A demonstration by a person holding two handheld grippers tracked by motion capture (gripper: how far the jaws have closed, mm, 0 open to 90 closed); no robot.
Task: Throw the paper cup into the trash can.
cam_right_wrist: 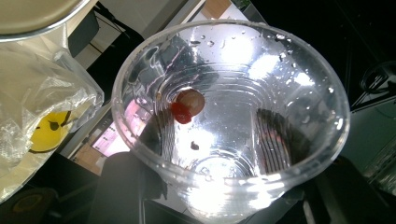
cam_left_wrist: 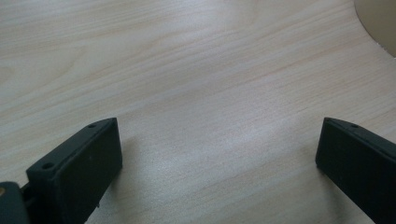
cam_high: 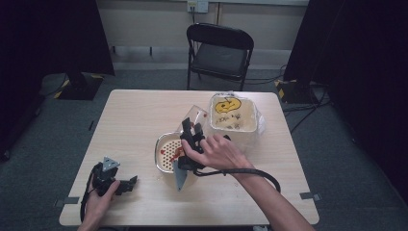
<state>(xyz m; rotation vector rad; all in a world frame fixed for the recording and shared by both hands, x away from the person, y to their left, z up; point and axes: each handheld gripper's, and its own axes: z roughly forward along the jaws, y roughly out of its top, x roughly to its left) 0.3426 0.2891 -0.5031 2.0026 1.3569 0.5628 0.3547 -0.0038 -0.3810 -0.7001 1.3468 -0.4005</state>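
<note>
My right gripper (cam_high: 192,128) is shut on a clear plastic cup (cam_high: 196,117), held tilted over a metal strainer bowl (cam_high: 165,153) with red scraps in it at the table's middle. In the right gripper view the cup (cam_right_wrist: 229,116) faces me mouth first, wet inside, with a red and pale fruit piece (cam_right_wrist: 187,105) stuck to its wall; the black jaws press its base from both sides. My left gripper (cam_high: 127,185) rests on the table near the front left, and its jaws (cam_left_wrist: 219,154) stand wide open over bare wood.
A white bin lined with a plastic bag (cam_high: 255,121) stands right of the bowl, with a yellow peel (cam_high: 227,104) inside. The bag (cam_right_wrist: 42,93) shows close to the cup. A black folding chair (cam_high: 219,50) stands beyond the wooden table (cam_high: 139,110).
</note>
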